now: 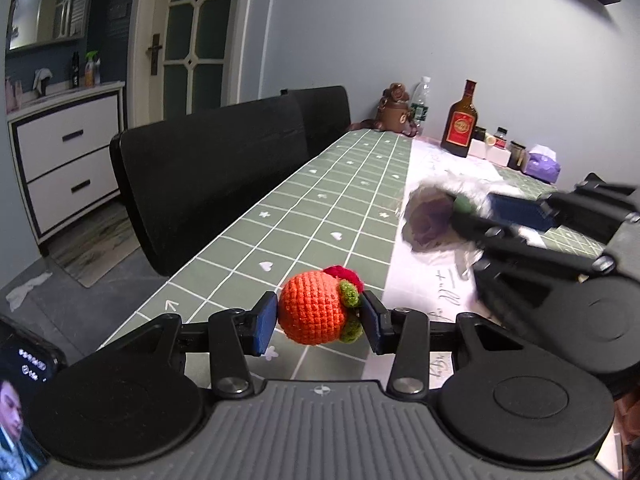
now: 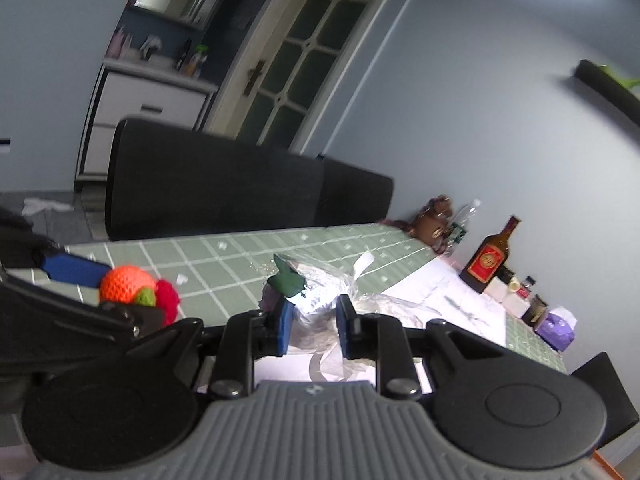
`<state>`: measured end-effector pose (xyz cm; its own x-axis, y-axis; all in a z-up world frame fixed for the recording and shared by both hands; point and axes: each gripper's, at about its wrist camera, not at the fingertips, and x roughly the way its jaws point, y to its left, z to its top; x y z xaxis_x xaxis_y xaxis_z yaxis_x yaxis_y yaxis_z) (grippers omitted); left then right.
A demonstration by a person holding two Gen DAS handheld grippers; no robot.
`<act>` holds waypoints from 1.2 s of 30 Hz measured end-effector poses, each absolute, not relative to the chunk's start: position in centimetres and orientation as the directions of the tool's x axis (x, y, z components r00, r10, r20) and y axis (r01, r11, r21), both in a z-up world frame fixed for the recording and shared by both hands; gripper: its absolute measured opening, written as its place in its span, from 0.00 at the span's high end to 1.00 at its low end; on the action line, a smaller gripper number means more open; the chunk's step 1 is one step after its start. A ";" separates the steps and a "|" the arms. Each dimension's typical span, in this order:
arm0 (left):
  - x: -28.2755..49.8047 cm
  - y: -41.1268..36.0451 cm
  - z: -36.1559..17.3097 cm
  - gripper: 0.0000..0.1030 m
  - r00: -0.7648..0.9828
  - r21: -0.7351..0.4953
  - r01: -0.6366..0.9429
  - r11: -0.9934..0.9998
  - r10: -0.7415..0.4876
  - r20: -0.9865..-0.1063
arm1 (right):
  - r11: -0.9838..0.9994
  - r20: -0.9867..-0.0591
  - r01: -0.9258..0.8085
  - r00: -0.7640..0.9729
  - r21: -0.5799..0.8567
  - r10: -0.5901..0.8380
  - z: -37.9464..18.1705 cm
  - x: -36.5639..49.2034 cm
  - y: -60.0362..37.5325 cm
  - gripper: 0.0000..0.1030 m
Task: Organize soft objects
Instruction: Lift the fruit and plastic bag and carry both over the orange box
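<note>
The left gripper [image 1: 320,320] is closed on a crocheted orange ball [image 1: 312,308], its two blue pads pressing on the left and right sides of the ball. The ball has small green knitted leaves and a red knitted part behind it, and it is held above the green checked tablecloth [image 1: 320,184], which is printed with white hearts and stars.

The right gripper [image 2: 312,324] is closed on a wrapped flower [image 2: 316,304]: a dark rose with a green leaf, inside clear, shiny plastic wrap with a white ribbon. The wrap is squeezed between the blue pads. In the left wrist view this flower [image 1: 428,216] is blurred and appears lifted over a white paper sheet [image 1: 424,280] that lies on the table. The sheet carries handwriting, but I cannot read it.

At the far end of the table, near the wall, there stand a brown plush toy [image 1: 396,108], a clear plastic water bottle [image 1: 420,100] with a green label, and a brown glass bottle [image 1: 460,124] with a red and gold label; the words on the labels are too small to read. Beside it are small jars and a purple tissue pack [image 1: 542,164]. Two black chairs [image 1: 208,176] stand along the left side of the table. A phone screen [image 1: 24,400] shows at the lower left corner.
</note>
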<state>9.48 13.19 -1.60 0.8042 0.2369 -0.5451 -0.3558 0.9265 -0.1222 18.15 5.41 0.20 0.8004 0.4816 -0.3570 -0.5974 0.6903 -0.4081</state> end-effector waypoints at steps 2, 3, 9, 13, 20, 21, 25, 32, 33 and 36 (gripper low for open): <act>9.1 12.7 -1.2 0.51 0.812 -0.122 -0.341 0.932 0.226 -0.538 | 0.709 -0.343 -0.587 0.807 -0.390 0.480 1.1 17.4 4.4 0.79; 8.9 12.4 -1.0 0.51 0.817 -0.121 -0.333 0.935 0.222 -0.533 | 0.718 -0.337 -0.583 0.810 -0.380 0.479 1.6 17.1 3.8 0.79; 7.6 9.8 0.6 0.51 0.855 -0.111 -0.260 0.959 0.175 -0.489 | 0.761 -0.292 -0.548 0.834 -0.347 0.467 3.8 14.0 -0.2 0.79; 6.9 7.6 1.4 0.51 0.877 -0.103 -0.187 0.977 0.119 -0.465 | 0.783 -0.281 -0.522 0.850 -0.337 0.446 5.0 12.1 -3.0 0.79; 6.2 3.2 2.3 0.51 0.898 -0.096 -0.048 0.994 0.001 -0.441 | 0.823 -0.300 -0.475 0.871 -0.312 0.389 6.1 9.7 -8.6 0.79; 6.2 2.6 2.4 0.51 0.898 -0.094 -0.025 0.995 -0.018 -0.439 | 0.828 -0.307 -0.467 0.874 -0.311 0.377 6.2 9.4 -9.5 0.79; 6.1 -0.3 3.1 0.51 0.895 -0.085 0.099 0.991 -0.126 -0.428 | 0.858 -0.324 -0.400 0.898 -0.321 0.297 6.3 8.5 -12.8 0.79; 7.2 -5.3 4.1 0.51 0.825 -0.121 0.314 0.941 -0.334 -0.456 | 0.916 -0.384 -0.298 0.905 -0.269 0.182 6.6 7.7 -19.8 0.79; 7.6 -6.0 4.2 0.51 0.805 -0.134 0.346 0.929 -0.367 -0.466 | 0.924 -0.402 -0.289 0.899 -0.251 0.172 6.6 7.8 -20.9 0.78; 8.7 -8.3 4.3 0.51 0.759 -0.131 0.416 0.900 -0.423 -0.495 | 0.945 -0.464 -0.272 0.871 -0.182 0.161 6.6 8.1 -23.8 0.78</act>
<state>8.68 -8.26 4.35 0.7592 -0.4228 -0.4948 0.4159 0.9000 -0.1309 8.07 -23.76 6.59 0.8713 0.1613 -0.4635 -0.2718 0.9450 -0.1821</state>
